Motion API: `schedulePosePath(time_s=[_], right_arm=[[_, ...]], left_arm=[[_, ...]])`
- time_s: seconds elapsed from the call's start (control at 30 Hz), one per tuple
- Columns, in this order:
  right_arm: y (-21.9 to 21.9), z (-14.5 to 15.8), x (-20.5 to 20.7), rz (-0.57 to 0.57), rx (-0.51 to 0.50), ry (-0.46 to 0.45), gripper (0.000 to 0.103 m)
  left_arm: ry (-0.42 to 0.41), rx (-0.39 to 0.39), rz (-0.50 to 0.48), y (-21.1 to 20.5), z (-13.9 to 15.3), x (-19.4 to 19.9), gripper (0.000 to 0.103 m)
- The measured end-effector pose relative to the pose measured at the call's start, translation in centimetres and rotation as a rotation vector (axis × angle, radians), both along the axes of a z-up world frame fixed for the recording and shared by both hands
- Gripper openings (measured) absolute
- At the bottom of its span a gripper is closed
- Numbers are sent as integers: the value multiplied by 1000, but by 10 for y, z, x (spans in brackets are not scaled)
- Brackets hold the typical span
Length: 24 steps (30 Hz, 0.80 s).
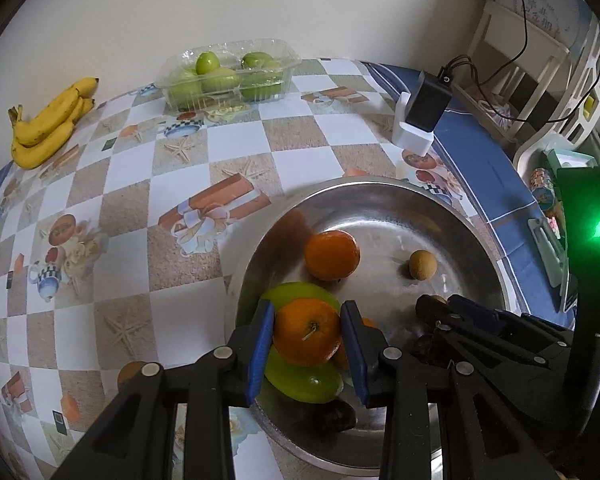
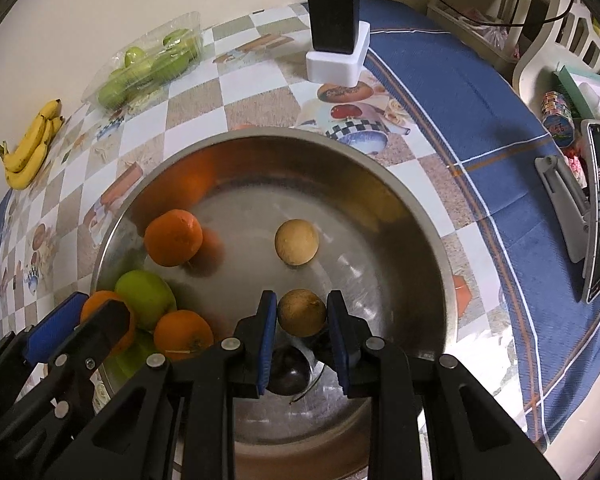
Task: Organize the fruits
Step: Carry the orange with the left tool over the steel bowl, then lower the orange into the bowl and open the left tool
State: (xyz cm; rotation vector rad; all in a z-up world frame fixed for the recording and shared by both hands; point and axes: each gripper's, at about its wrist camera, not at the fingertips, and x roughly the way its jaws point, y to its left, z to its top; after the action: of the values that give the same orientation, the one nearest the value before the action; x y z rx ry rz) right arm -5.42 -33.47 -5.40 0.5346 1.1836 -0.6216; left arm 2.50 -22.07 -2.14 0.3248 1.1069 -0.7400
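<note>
Checkered oilcloth printed with teapots and gift boxes (image 1: 204,148) covers the table, blue-bordered, against a plain cream wall (image 1: 220,4). Inside the steel bowl (image 2: 420,216) the left gripper (image 1: 308,344) pinches an orange (image 1: 306,334) above a green fruit, while the right gripper (image 2: 302,318) closes on a brown round fruit (image 2: 302,312) — possibly a longan. Bananas (image 1: 48,120) lie at ten o'clock, a clear tray of green fruit (image 1: 228,76) at twelve, a black charger (image 1: 424,106) at two.

Three oranges (image 2: 173,237), two longans (image 2: 296,242)
</note>
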Motion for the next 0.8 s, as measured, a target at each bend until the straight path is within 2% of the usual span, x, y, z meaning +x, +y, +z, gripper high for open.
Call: schedulePosePath(time_s=[0.6, 0.67, 0.8], right_arm=[[1, -2, 1, -6, 9, 4, 28], [1, 2, 1, -11, 5, 0, 28], [1, 13, -1, -16, -9, -23, 28]], left_arm=[[30, -16, 9, 3, 1, 5, 40], [27, -22, 11, 4, 3, 5, 48], [16, -34, 13, 7, 11, 6, 49]])
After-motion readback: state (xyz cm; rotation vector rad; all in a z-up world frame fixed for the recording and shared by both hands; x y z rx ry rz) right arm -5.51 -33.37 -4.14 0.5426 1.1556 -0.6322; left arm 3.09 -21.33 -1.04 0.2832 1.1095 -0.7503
